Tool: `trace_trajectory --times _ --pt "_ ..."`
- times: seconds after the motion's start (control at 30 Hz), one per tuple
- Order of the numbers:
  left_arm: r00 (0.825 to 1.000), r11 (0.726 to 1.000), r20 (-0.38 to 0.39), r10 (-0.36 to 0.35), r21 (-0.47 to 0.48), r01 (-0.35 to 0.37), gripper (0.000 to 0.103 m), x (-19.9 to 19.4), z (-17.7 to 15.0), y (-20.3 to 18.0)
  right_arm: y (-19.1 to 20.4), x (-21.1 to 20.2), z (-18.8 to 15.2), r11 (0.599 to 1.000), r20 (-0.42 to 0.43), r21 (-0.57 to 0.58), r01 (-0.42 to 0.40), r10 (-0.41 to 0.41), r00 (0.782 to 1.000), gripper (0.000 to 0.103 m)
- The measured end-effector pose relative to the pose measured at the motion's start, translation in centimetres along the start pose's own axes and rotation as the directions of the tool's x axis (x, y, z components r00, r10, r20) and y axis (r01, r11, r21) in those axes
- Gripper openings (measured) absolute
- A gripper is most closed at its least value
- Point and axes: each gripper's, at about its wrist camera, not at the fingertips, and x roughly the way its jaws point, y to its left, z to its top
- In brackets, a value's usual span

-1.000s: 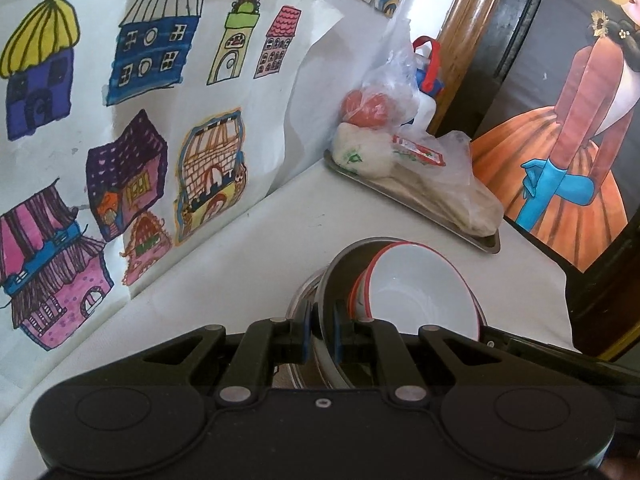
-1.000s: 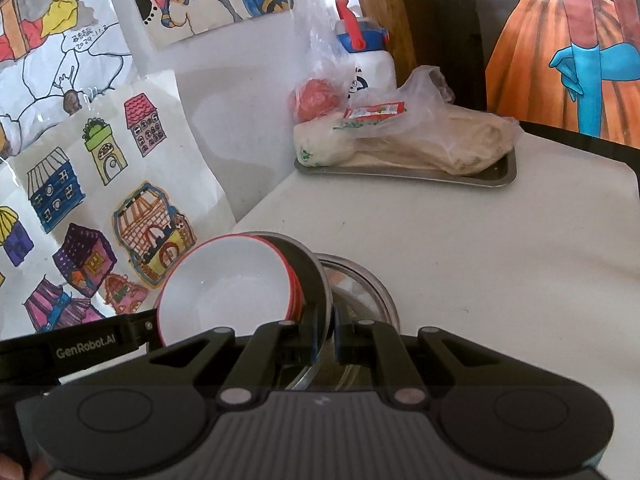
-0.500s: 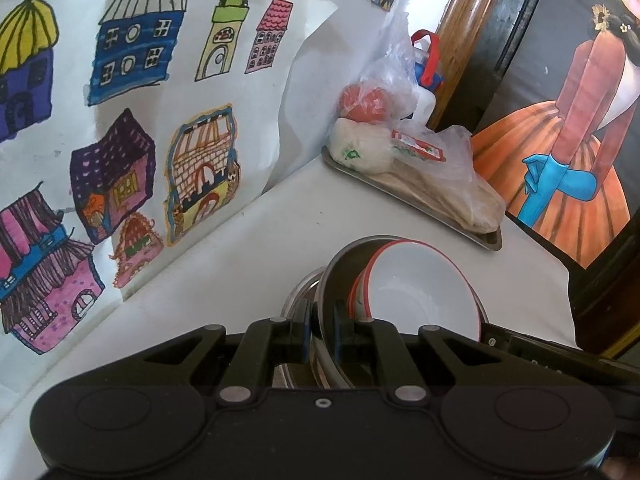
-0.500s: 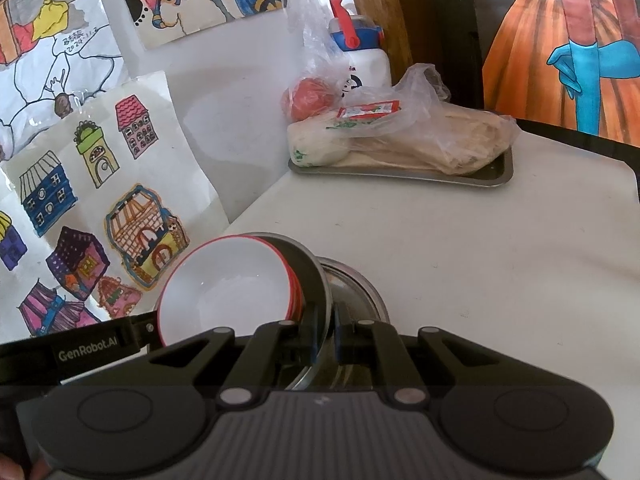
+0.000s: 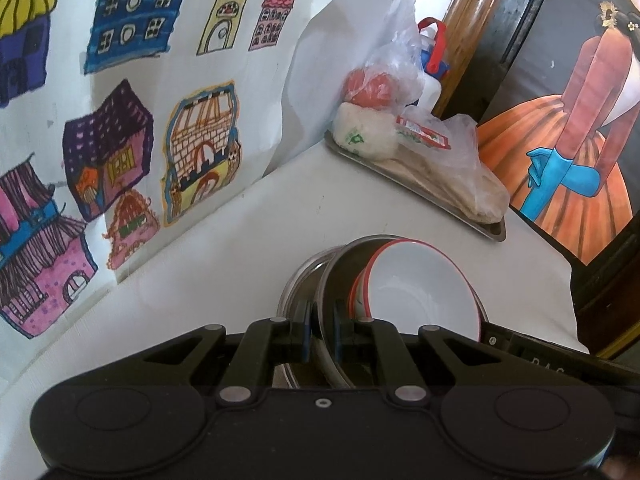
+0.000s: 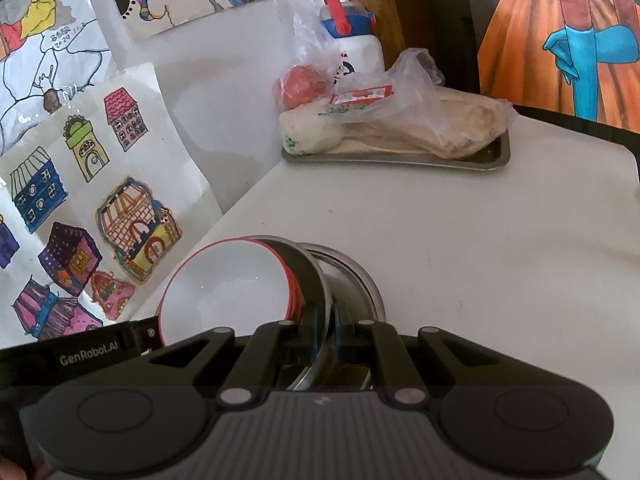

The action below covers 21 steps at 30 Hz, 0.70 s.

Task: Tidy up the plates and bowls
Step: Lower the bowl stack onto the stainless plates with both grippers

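both claws point(image 5: 321, 334) point(image 6: 325, 336) pinching steel bowl point(image 5: 340, 268) rim; other device reads "genrobot.ai", perhaps.

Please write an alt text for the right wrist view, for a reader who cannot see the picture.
The right gripper is closed on the rim of a steel bowl that holds a white bowl with a red rim, above a second steel bowl on a white table. Behind stand a metal tray of bagged food and children's drawings.

White wall point(image 6: 224, 92) w/ kids' drawings point(image 5: 120, 92); white table point(image 6: 480, 248), wood post point(image 5: 468, 12)
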Motion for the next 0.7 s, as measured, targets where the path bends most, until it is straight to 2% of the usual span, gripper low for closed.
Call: trace_trajectory --times 0.7 --pt "1.0 1.0 -0.011 -0.005 -0.019 0.005 0.01 0.55 -0.04 0.12 -0.37 0.27 -0.11 1.0 0.005 0.024 -0.01 0.01 1.0 0.01"
